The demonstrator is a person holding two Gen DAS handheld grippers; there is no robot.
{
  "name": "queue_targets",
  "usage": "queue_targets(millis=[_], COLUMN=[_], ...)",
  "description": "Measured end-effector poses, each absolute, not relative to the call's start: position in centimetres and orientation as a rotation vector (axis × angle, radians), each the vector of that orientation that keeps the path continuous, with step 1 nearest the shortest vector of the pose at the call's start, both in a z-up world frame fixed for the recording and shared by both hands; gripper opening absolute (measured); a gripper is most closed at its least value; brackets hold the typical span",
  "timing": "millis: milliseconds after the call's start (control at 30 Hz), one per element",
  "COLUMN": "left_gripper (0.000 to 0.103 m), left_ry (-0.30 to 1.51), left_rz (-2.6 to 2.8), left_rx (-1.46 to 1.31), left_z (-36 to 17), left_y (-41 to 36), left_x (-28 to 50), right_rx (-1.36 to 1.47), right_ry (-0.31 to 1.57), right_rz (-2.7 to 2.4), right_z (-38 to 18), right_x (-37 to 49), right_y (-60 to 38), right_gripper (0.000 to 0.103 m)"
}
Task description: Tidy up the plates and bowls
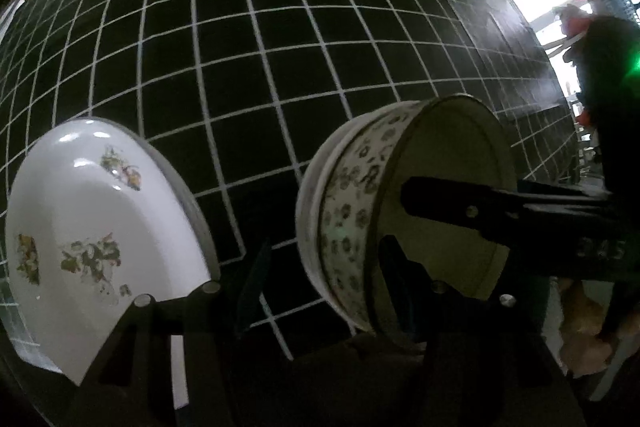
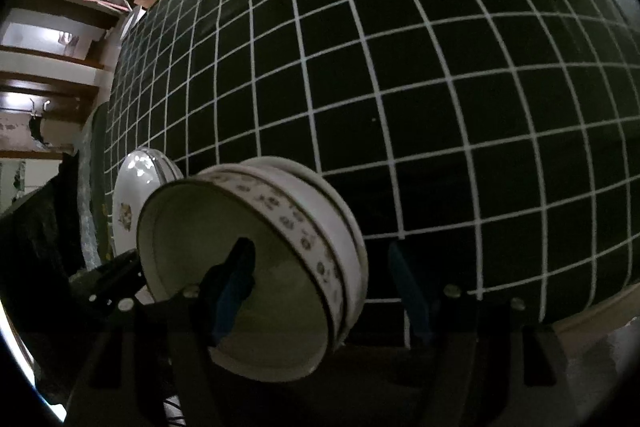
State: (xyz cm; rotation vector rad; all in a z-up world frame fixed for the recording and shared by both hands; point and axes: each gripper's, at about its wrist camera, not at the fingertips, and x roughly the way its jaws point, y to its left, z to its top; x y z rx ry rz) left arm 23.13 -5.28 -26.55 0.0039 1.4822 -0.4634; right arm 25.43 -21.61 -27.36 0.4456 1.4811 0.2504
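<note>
Risk: your right tool [image 2: 324, 291] stands wide, one finger inside the bowls [image 2: 256, 267], rim unpinched; closing off-centre could tip the nested pair | Left tool [image 1: 320, 291] half open, empty, between plate [image 1: 100, 227] and bowls | Table [image 2: 440, 87]: black cloth, white grid | Room: dim, cluttered shelves

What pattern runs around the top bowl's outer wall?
Small dark floral motifs on white, on the top bowl; clearest in the right wrist view.
</note>
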Motion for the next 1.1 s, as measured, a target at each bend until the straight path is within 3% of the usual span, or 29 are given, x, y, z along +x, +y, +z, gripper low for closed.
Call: queue_targets(millis=[133,600,1100], left_gripper=[0.05,0.052,0.052], left_ry=[1.498,1.502,1.394], left_rz=[-0.502,-0.467,-0.348], left_rx=[-0.012,0.031,-0.027], left_z=[-27.0,-26.8,-20.1], left_y=[-5.9,-11.0,-4.9], left_x=[23.0,22.9,25.1], right_rx=[0.51,0.419,0.322], right_ry=[1.488,1.508,1.459], right_rz=[0.248,0.162,0.257], right_z=[-27.8,-26.3,-20.8], right_x=[25.3,24.8,27.4], right_y=[-22.0,-20.8,-13.5], right_gripper=[0.06,0.06,0.06])
